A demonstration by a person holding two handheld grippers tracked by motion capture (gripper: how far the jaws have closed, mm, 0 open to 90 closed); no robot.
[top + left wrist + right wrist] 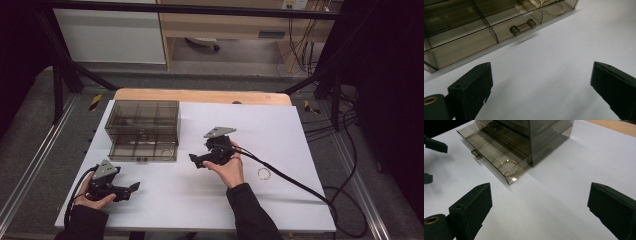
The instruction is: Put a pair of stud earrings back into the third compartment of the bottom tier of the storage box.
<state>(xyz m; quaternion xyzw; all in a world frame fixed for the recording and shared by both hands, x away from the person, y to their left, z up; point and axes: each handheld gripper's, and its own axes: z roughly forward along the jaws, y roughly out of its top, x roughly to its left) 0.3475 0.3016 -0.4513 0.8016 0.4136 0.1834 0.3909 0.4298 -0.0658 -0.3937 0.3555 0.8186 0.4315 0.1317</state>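
Smoky clear-plastic drawer box [142, 129], bottom drawer [491, 157] pulled open.

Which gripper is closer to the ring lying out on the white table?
Right. The right gripper sits just left of the loose ring; the left gripper is far off by the table's left front.

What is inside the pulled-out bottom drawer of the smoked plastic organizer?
One gold bracelet lies in the open drawer, at its end nearest the right gripper. Its other compartments look empty; the tinted cabinet hides the drawer's back.
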